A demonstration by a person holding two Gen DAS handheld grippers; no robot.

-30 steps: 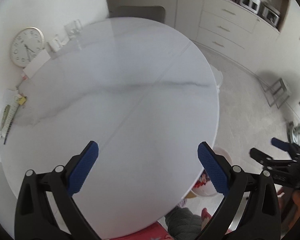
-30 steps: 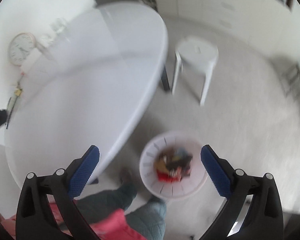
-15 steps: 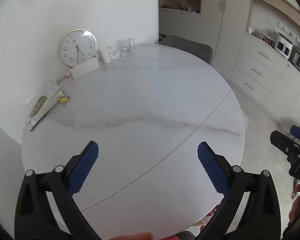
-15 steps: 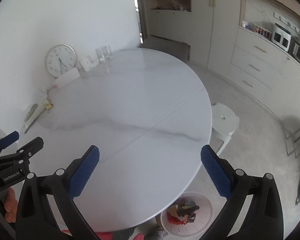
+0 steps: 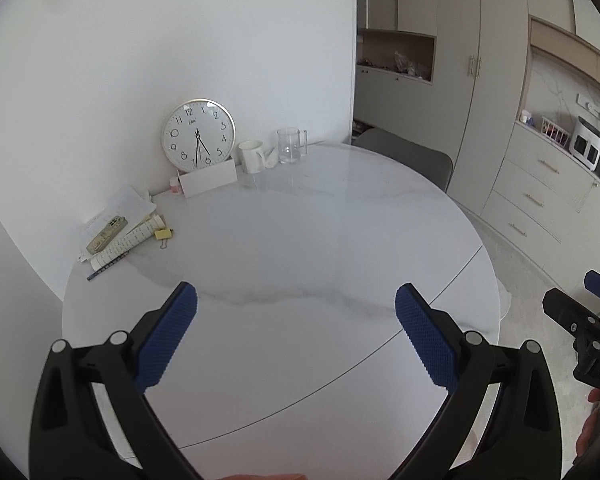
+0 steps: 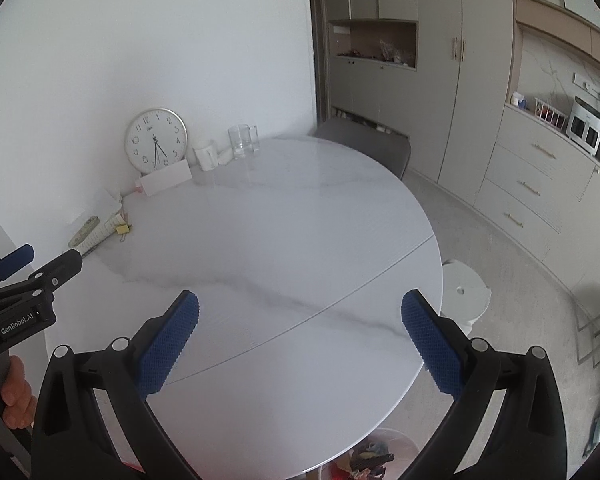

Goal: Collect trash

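Since a second ago you have lifted both cameras from the floor and bin to look level across the counter [image 5: 300,240]. Your left gripper [image 5: 296,316] hangs with its blue pads spread wide and nothing between them; your right gripper [image 6: 300,320] is equally wide and empty. From the right wrist view, the trash bin [image 6: 374,458] sits on the floor under the counter's near edge, mostly cut off by the frame and the rim, with crumpled wrappers showing inside. The left gripper's body reads "GenRobot.AI" there; in the left wrist view, the right one shows only "DAS", the rest cropped. Against the wall stand a clock [image 5: 199,135], a white mug [image 5: 252,156], a glass [image 5: 290,145] and papers [image 5: 118,228] whose print is too small to read.
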